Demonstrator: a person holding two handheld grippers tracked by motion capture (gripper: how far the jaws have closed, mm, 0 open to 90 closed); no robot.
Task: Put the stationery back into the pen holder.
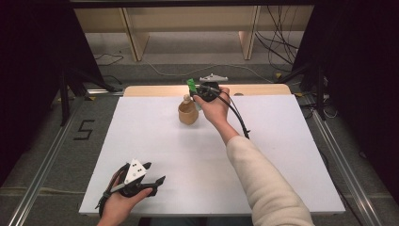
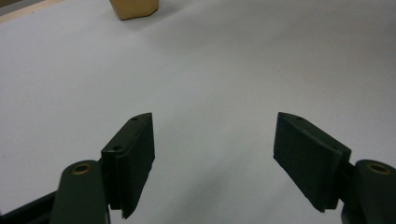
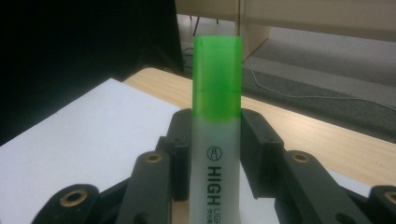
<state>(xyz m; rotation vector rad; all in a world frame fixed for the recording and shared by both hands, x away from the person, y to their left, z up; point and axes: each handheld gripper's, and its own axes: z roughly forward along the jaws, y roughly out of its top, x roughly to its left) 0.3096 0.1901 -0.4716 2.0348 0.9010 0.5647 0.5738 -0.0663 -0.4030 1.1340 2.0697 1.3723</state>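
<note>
My right gripper (image 1: 196, 92) is shut on a green-capped highlighter (image 3: 216, 135), whose frosted barrel reads "HIGH". I hold it above the far middle of the white sheet (image 1: 155, 155), its green cap (image 1: 191, 85) tilted up and away. Just left of and below that gripper stands a small tan wooden holder (image 1: 187, 113) with a pale rounded thing sticking out of its top. My left gripper (image 1: 153, 183) rests low at the near left of the sheet, open, with nothing between its jaws. The holder's base (image 2: 134, 8) lies far ahead of it.
The white sheet covers a light wooden table (image 1: 141, 89). Beyond the table are a grey floor, loose cables (image 1: 277, 47) and wooden frame legs (image 1: 134, 40). Metal rails (image 1: 44, 160) run along both sides. A "5" is marked on the floor (image 1: 83, 129) at the left.
</note>
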